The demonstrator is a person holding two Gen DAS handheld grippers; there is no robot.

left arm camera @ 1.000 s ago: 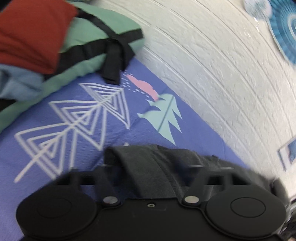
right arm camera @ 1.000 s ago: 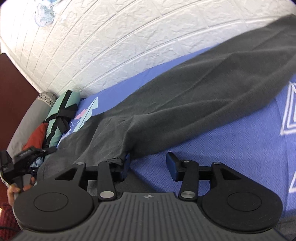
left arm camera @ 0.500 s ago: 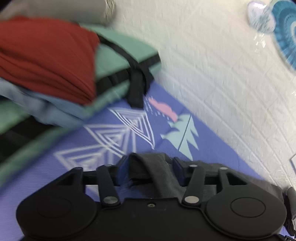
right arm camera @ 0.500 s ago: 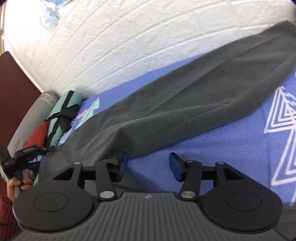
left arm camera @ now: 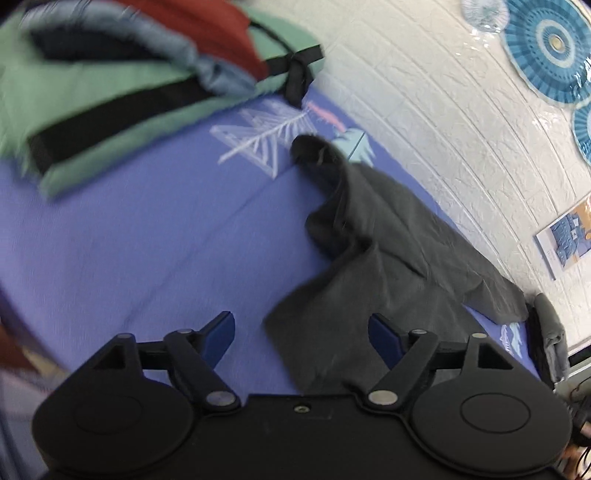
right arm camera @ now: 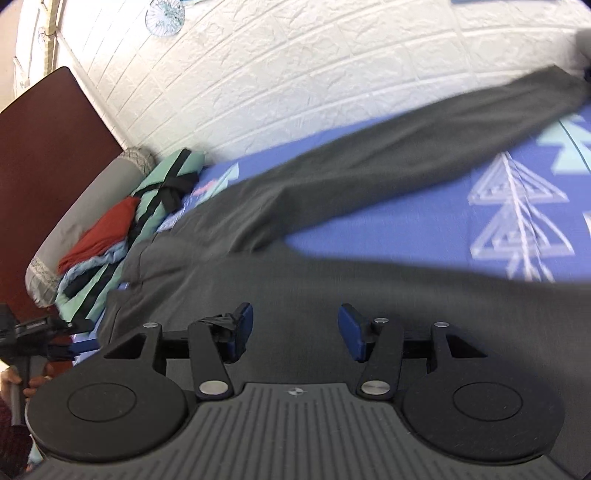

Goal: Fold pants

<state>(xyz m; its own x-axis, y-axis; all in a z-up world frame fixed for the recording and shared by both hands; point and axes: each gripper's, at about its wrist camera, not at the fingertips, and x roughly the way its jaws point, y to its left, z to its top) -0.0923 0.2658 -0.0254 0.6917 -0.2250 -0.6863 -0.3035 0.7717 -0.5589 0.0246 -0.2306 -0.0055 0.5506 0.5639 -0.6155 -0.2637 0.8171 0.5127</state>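
Dark grey pants (left arm camera: 388,236) lie loosely stretched on the blue patterned bed sheet (left arm camera: 147,229), one end bunched near the clothes pile. My left gripper (left arm camera: 301,325) hovers just short of their near corner. Its jaws are opening, and the cloth lies below them without touching the pads. In the right wrist view the pants (right arm camera: 332,173) run from the pile at left to the far right. A second leg (right arm camera: 369,280) spreads under my right gripper (right arm camera: 295,317), which is open and grips nothing. The left gripper (right arm camera: 33,328) shows at the left edge, held by a hand (right arm camera: 14,380).
A pile of folded clothes, green with black straps (left arm camera: 110,110) and red (left arm camera: 207,22), sits at the head of the bed beside a grey bolster (right arm camera: 85,206) and a brown headboard (right arm camera: 48,136). A white brick wall (left arm camera: 443,92) borders the far side. Another folded grey garment (left arm camera: 550,332) lies far right.
My left gripper has let go of the pants' end, widened its jaws and drawn back from the pile. The right gripper has also widened and pulled back, with more of the pants below it.
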